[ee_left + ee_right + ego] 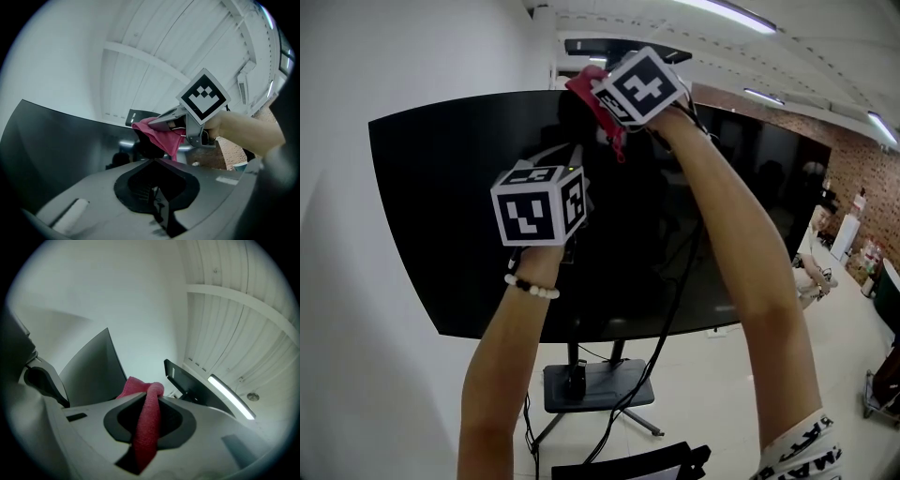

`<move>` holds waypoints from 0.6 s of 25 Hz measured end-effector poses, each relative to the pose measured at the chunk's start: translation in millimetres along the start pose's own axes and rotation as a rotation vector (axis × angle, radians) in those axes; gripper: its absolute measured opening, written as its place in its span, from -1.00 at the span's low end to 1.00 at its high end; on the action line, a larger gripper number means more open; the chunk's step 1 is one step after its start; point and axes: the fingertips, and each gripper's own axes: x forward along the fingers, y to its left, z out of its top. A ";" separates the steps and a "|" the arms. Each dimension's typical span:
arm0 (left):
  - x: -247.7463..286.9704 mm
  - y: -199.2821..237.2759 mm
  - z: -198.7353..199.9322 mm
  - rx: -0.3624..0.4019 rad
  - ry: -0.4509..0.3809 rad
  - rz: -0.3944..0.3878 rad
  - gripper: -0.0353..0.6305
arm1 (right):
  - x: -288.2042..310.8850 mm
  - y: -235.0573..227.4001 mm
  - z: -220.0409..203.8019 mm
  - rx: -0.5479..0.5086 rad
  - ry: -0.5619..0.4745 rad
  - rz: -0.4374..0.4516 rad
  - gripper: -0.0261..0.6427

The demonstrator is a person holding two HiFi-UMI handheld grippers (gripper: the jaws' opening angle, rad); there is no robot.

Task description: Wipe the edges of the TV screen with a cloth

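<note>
Up high, the right claw [587, 86] is clenched on a pink-red cloth [615, 133] and holds it at the top edge of the TV screen [441, 206], near the middle of that edge. A fold of the cloth hangs down over the black glass. In the right gripper view the cloth runs as a thick band between the closed jaws. The left claw [566, 161] is lower, in front of the screen's upper half, its jaws drawn together with nothing between them. The TV stands on a floor stand [595, 384] against a white wall [356, 56]
</note>
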 end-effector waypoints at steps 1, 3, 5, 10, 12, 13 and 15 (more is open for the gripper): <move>1.8 -6.2 2.0 0.003 0.004 -0.007 -0.89 | -2.6 -4.2 -1.9 0.008 0.000 0.000 -0.72; 9.1 -18.1 1.1 0.010 0.014 -0.024 -0.89 | -4.5 -12.1 -11.4 0.027 0.006 -0.003 -0.72; 17.8 -27.7 -4.5 0.015 0.031 -0.038 -0.89 | -6.1 -18.6 -26.3 0.039 0.024 -0.020 -0.72; 22.8 -75.6 -1.7 -0.017 0.055 -0.160 -0.89 | -40.1 -45.8 -58.6 0.072 0.072 -0.088 -0.72; 30.4 -93.3 1.0 -0.026 0.060 -0.210 -0.89 | -49.6 -64.1 -75.1 0.077 0.096 -0.121 -0.72; 35.5 -97.7 1.8 -0.027 0.056 -0.223 -0.89 | -50.5 -72.2 -83.2 0.078 0.104 -0.135 -0.72; 44.1 -118.0 -2.0 -0.030 0.043 -0.245 -0.89 | -59.8 -87.1 -107.1 0.080 0.119 -0.157 -0.72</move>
